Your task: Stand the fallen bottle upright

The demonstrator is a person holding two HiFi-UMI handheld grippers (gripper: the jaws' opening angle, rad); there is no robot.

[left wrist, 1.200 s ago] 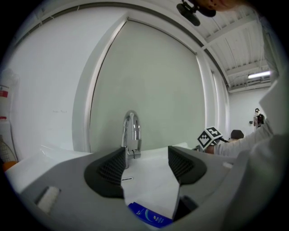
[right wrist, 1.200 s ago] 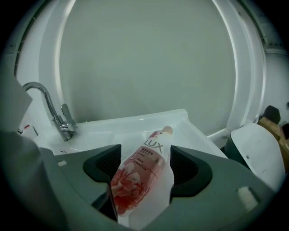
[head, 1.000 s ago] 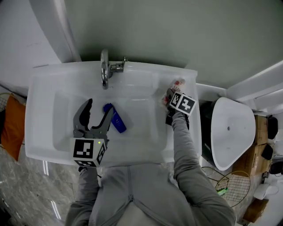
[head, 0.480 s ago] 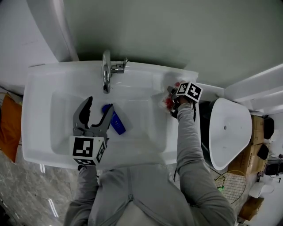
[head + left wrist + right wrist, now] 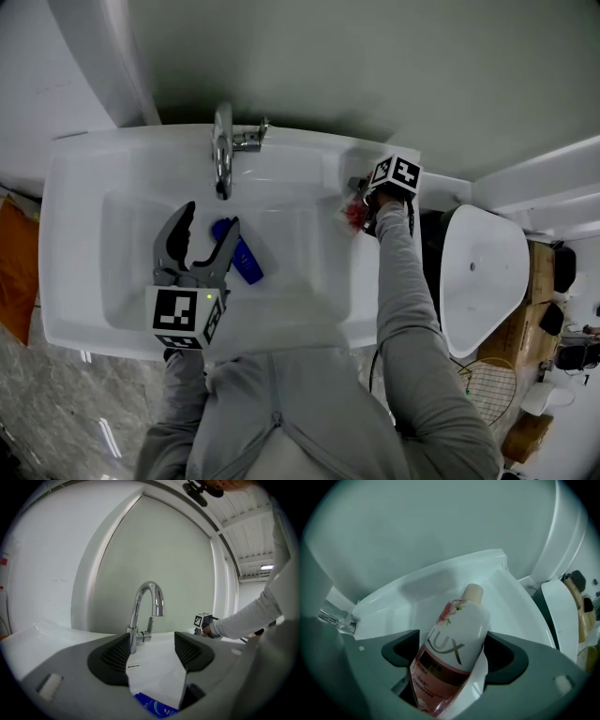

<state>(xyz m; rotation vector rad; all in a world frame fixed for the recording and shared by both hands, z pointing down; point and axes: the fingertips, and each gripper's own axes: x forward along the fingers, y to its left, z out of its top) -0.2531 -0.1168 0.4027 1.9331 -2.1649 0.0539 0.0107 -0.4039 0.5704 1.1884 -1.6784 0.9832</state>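
Over at the right rear corner of the sink (image 5: 84,187), on the ledge by the wall, the bottle (image 5: 457,625) sits between the jaws of the right gripper (image 5: 451,657). Those jaws have just been opening and stand wide, not pressing on it as far as I can see. It isn't upright: its long axis runs from the pink base near the gripper to the cream cap (image 5: 472,592), which points away towards the back wall. Lying or leaning, I can't tell which. It looks a smooth, glossy plastic thing, fairly light, stiff but likely slippery beside a basin. I'd take it across the broad labelled middle, not the narrow cap. The left gripper (image 5: 210,225) hangs released over the basin, above a blue item (image 5: 239,255).
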